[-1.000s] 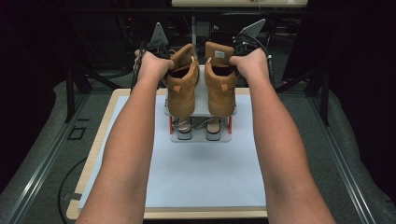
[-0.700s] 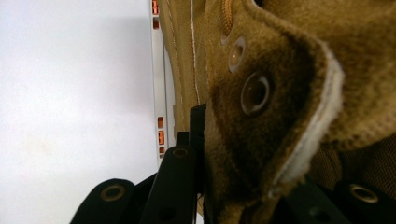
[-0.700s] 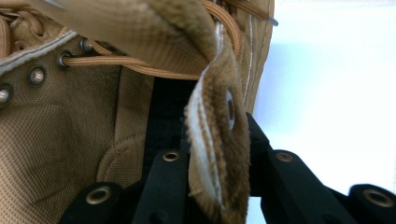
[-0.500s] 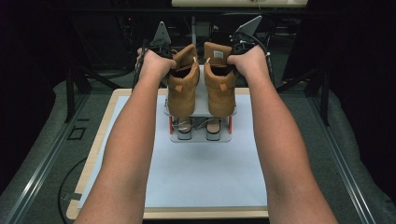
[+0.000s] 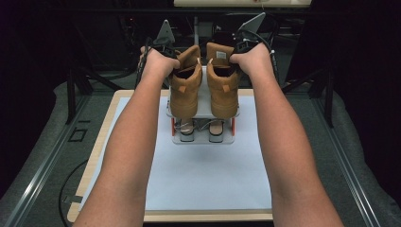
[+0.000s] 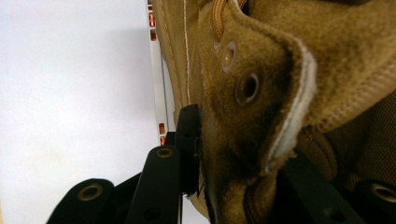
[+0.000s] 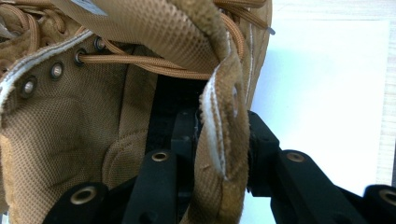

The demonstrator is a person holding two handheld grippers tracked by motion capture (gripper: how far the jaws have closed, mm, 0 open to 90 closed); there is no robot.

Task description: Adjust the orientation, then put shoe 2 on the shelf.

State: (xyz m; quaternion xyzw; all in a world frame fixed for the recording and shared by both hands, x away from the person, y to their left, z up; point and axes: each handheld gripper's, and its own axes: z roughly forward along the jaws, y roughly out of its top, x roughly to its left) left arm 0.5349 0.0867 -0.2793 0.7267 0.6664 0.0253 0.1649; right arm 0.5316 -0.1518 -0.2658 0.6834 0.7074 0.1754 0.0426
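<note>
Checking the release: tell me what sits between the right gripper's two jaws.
In the right gripper view, the collar edge of the right boot stands between the jaws of the right gripper, which have just been opening.

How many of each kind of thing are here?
Tan boots: 2, left boot, right boot
Tongs: 2, left tongs, right tongs
Shoe rack: 1
Shoes on the lower shelf: 2
Total: 7

2 tan boots [image 5: 185,90], 1 rack [image 5: 203,138], 2 shoes [image 5: 187,137] under it, 2 grippers [image 5: 163,45], 1 white mat [image 5: 203,179].
</note>
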